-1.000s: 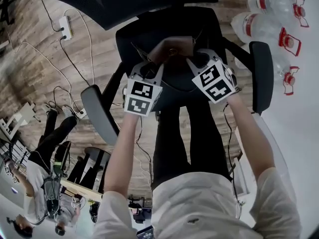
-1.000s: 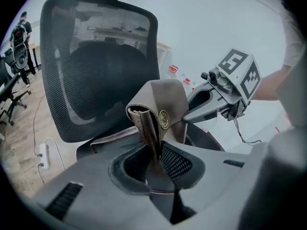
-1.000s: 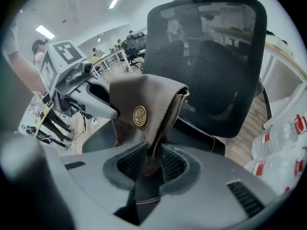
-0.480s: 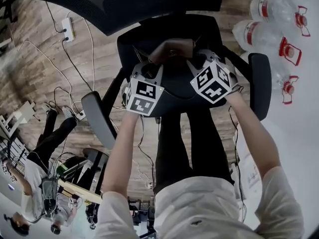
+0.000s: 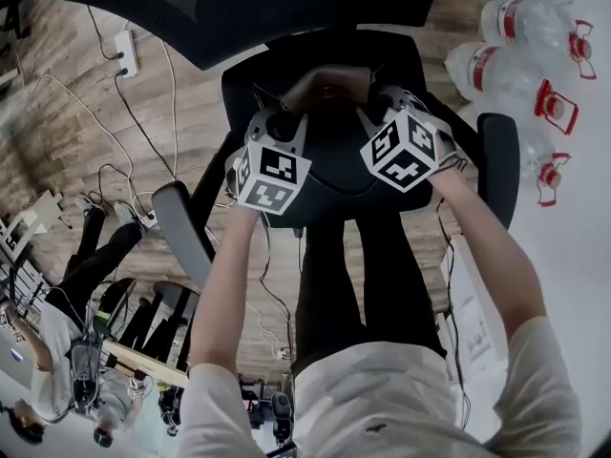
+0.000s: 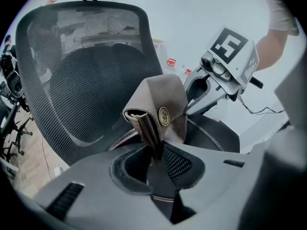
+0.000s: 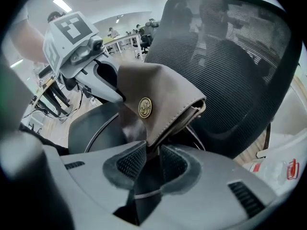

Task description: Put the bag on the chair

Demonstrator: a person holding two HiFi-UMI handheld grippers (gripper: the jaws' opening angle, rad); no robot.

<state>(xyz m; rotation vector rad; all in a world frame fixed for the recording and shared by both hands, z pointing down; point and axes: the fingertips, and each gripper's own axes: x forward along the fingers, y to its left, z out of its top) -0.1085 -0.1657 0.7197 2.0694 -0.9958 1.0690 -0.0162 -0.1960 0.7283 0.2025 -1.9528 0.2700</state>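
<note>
A brown leather bag [image 5: 329, 86] with a round gold emblem [image 6: 163, 115] hangs over the seat [image 5: 325, 175] of a black mesh office chair. My left gripper [image 5: 284, 127] is shut on one side of the bag [image 6: 160, 107], a folded edge pinched between its jaws. My right gripper [image 5: 384, 106] is shut on the other side of the bag [image 7: 158, 99]. Across the bag, each gripper view shows the other gripper [image 6: 225, 66] [image 7: 76, 51]. The mesh backrest [image 6: 86, 75] stands just behind the bag. Whether the bag's bottom touches the seat is hidden.
Black armrests [image 5: 181, 222] [image 5: 498, 156] flank the seat. Packs of water bottles [image 5: 520, 51] lie at the right by a white surface [image 5: 573, 246]. A power strip [image 5: 126, 51] and cables lie on the wooden floor at the left. People stand at the lower left.
Both grippers have carried the bag a little further over the seat toward the backrest and lower, rolling slightly. Both grips are unchanged.
</note>
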